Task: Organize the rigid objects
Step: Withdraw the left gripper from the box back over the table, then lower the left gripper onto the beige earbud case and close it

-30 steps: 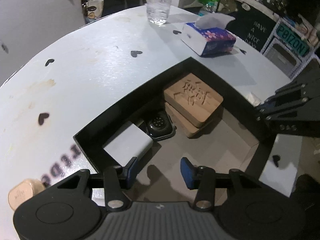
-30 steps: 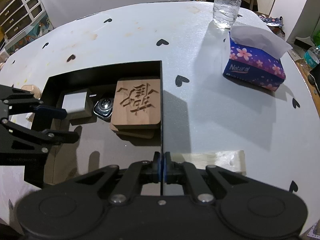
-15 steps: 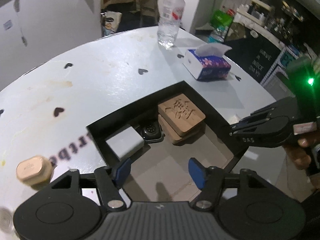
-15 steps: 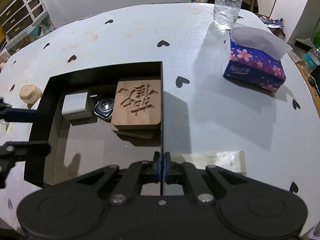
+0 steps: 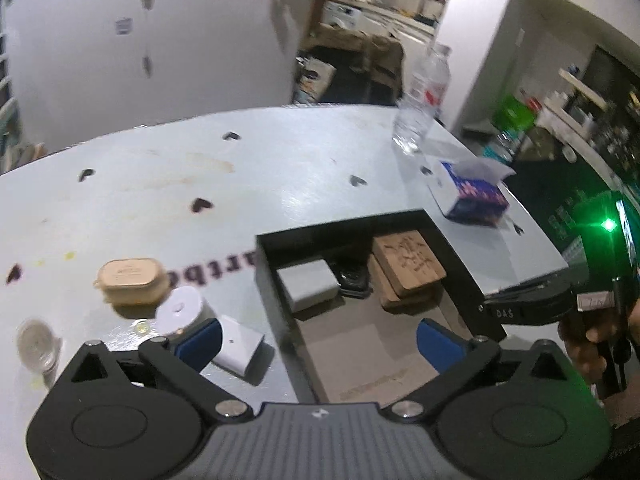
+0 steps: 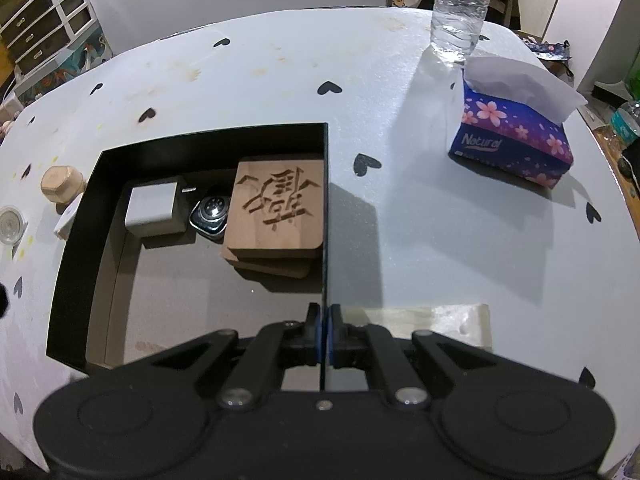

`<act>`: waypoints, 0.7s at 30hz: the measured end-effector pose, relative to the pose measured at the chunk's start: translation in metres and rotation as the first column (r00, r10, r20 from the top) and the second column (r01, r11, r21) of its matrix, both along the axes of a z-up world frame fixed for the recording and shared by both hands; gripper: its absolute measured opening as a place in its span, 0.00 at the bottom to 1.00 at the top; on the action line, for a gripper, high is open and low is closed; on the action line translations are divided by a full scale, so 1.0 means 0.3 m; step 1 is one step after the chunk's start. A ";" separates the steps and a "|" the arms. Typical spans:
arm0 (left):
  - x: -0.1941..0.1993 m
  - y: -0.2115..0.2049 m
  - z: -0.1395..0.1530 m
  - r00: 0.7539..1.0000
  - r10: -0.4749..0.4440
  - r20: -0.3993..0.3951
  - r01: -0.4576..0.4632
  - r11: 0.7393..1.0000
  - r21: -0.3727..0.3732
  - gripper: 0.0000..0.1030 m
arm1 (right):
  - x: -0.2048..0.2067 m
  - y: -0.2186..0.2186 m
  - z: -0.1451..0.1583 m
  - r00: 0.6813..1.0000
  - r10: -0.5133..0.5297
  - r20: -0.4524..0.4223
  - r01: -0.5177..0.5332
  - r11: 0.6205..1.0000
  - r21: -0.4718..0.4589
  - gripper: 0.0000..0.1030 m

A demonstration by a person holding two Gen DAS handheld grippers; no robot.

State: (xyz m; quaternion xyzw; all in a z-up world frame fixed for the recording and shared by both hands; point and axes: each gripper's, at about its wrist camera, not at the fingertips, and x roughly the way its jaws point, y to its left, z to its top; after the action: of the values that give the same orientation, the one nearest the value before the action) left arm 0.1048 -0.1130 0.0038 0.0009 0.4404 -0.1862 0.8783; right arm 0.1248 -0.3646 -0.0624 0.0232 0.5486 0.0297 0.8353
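A black box (image 6: 208, 142) (image 5: 344, 227) on the table holds stacked carved wooden blocks (image 6: 278, 210) (image 5: 408, 260), a grey block (image 6: 152, 208) (image 5: 308, 284) and a watch (image 6: 212, 216). My right gripper (image 6: 323, 322) is shut on the box's right wall. My left gripper (image 5: 316, 340) is open and empty, raised over the box's left wall. Left of the box lie a tan case (image 5: 130, 282) (image 6: 60, 182), a white disc (image 5: 180, 312), a white block (image 5: 238, 344) and a clear lid (image 5: 36, 344) (image 6: 10, 222).
A tissue box (image 6: 512, 140) (image 5: 472, 192) and a water bottle (image 6: 460, 8) (image 5: 420, 104) stand at the far right of the white heart-print table (image 6: 420, 240). A pale strip (image 6: 436, 320) lies near my right gripper.
My left gripper has pulled back, risen and swung left, opening wider; the loose items left of the box have come into its view. The right gripper has stayed clamped on the box wall.
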 end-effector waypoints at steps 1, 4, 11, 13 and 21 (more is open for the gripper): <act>-0.010 0.006 0.002 1.000 0.012 0.011 -0.012 1.000 0.000 1.00 | 0.001 0.000 0.000 1.000 0.000 0.000 0.000 1.000 -0.001 0.03; -0.032 0.022 0.003 0.998 0.045 0.033 -0.046 0.999 0.010 1.00 | 0.000 -0.001 -0.001 1.000 -0.003 0.000 0.003 1.000 0.002 0.03; -0.062 0.085 -0.015 0.988 0.137 0.074 -0.137 0.990 0.005 1.00 | -0.001 -0.006 -0.002 1.000 -0.005 0.001 0.005 1.000 0.010 0.04; -0.059 0.115 -0.023 0.981 0.182 0.073 -0.181 0.983 -0.010 1.00 | -0.001 -0.006 -0.002 1.000 -0.004 0.001 0.004 1.000 0.010 0.04; -0.010 0.226 -0.085 0.947 0.307 0.095 -0.307 0.951 -0.012 1.00 | -0.002 -0.008 -0.002 1.000 -0.006 0.003 0.006 1.000 0.015 0.04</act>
State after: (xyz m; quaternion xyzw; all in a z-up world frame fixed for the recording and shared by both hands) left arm 0.1017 -0.0453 -0.0218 -0.0577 0.3930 -0.0464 0.9166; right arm 0.1242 -0.3671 -0.0629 0.0309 0.5472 0.0314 0.8359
